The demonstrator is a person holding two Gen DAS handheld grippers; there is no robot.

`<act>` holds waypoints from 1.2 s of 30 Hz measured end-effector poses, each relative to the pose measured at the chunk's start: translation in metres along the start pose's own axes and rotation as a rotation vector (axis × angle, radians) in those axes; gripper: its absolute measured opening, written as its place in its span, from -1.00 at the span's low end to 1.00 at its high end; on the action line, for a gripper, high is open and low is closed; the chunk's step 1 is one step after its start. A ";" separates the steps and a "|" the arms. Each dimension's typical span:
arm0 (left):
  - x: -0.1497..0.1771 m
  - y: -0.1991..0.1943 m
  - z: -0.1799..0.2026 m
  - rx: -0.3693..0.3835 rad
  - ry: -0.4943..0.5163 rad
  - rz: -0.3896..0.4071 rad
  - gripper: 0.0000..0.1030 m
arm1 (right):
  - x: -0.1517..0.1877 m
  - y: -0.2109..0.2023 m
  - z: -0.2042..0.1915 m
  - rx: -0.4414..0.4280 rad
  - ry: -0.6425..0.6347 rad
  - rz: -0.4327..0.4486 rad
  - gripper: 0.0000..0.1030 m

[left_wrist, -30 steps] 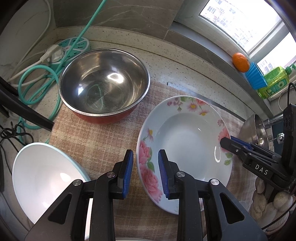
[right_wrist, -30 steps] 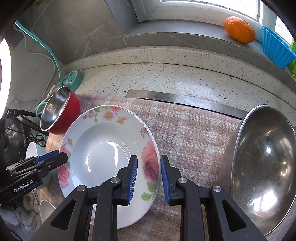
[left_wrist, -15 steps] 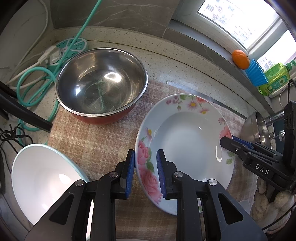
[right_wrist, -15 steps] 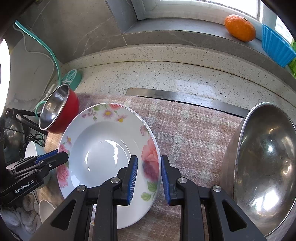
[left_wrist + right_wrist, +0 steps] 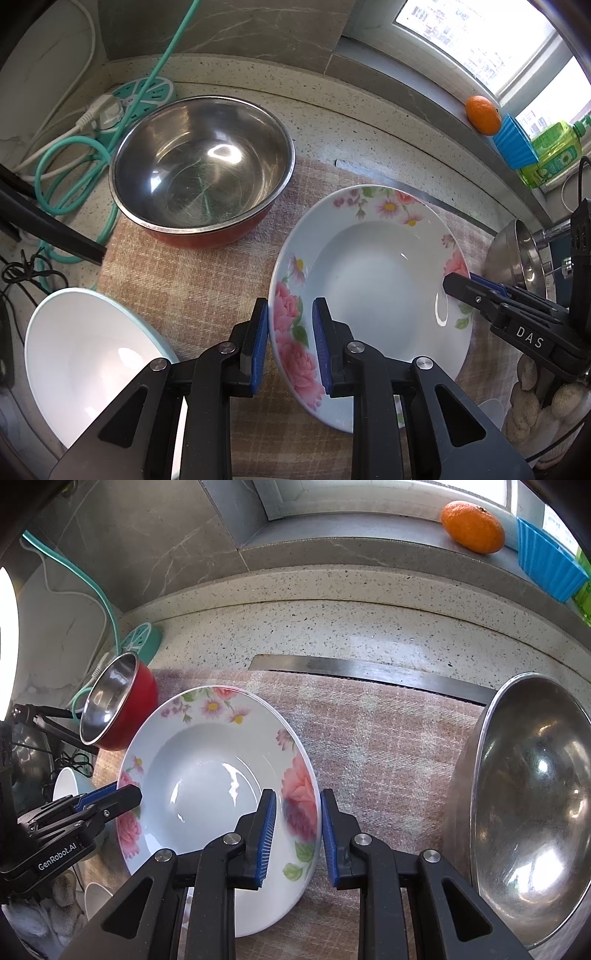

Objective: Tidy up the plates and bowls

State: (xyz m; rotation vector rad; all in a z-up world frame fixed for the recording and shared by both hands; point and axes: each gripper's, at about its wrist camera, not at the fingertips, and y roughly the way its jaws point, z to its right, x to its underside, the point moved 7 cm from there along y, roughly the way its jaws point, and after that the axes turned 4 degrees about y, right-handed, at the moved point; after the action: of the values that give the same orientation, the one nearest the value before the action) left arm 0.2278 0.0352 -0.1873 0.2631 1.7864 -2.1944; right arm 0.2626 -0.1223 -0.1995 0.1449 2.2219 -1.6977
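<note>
A white floral plate [image 5: 373,291] is raised off a checked cloth [image 5: 192,284]. My left gripper [image 5: 290,341] straddles the plate's left rim with a visible gap between its blue pads. My right gripper [image 5: 297,836] straddles the opposite rim of the plate [image 5: 207,786], also slightly apart. A steel bowl with a red outside [image 5: 201,170] stands behind on the left. A white bowl [image 5: 85,362] sits at the near left. A large steel bowl [image 5: 532,805] stands on the right.
A teal power strip [image 5: 146,90] with teal and white cables lies by the back wall. An orange [image 5: 472,526], a blue cup [image 5: 546,572] and a green bottle [image 5: 554,151] sit on the window sill. A metal strip [image 5: 369,674] crosses the speckled counter.
The plate has tilted and shifted a little toward the back left with both grippers at its rim. The red bowl looks closer in the left wrist view.
</note>
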 end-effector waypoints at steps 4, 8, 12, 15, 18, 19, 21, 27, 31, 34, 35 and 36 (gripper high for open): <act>0.001 -0.002 0.000 0.000 -0.011 0.001 -0.58 | 0.001 -0.003 -0.001 0.004 0.002 0.003 -0.61; 0.003 -0.004 -0.001 0.001 -0.014 -0.001 -0.58 | 0.003 -0.005 -0.001 -0.003 0.013 0.001 -0.64; 0.005 -0.010 0.001 0.002 -0.013 0.007 -0.58 | 0.005 -0.008 -0.001 0.002 0.016 0.001 -0.64; 0.006 -0.013 0.001 0.008 -0.018 0.008 -0.58 | 0.006 -0.011 0.000 -0.004 0.029 0.004 -0.65; 0.008 -0.017 0.002 0.009 -0.017 0.015 -0.58 | 0.008 -0.016 0.001 -0.012 0.041 0.007 -0.65; 0.008 -0.019 0.002 0.010 -0.017 0.016 -0.58 | 0.009 -0.019 0.001 -0.013 0.040 0.011 -0.65; 0.010 -0.021 0.001 0.011 -0.017 0.017 -0.58 | 0.010 -0.023 0.000 -0.012 0.039 0.017 -0.65; 0.013 -0.029 0.004 0.016 -0.015 0.027 -0.58 | 0.015 -0.035 0.000 -0.017 0.043 0.028 -0.65; 0.017 -0.035 0.006 0.024 -0.013 0.031 -0.58 | 0.020 -0.042 0.000 -0.017 0.044 0.033 -0.65; 0.021 -0.040 0.009 0.029 -0.008 0.036 -0.58 | 0.025 -0.048 0.001 -0.019 0.048 0.037 -0.65; 0.022 -0.041 0.010 0.032 -0.007 0.038 -0.58 | 0.027 -0.050 0.001 -0.019 0.049 0.039 -0.65; 0.023 -0.043 0.011 0.033 -0.004 0.040 -0.58 | 0.028 -0.052 0.001 -0.019 0.051 0.042 -0.65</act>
State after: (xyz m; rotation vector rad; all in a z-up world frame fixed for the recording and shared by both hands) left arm 0.1917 0.0292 -0.1528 0.2989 1.7288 -2.1965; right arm 0.2216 -0.1417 -0.1615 0.2316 2.2551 -1.6678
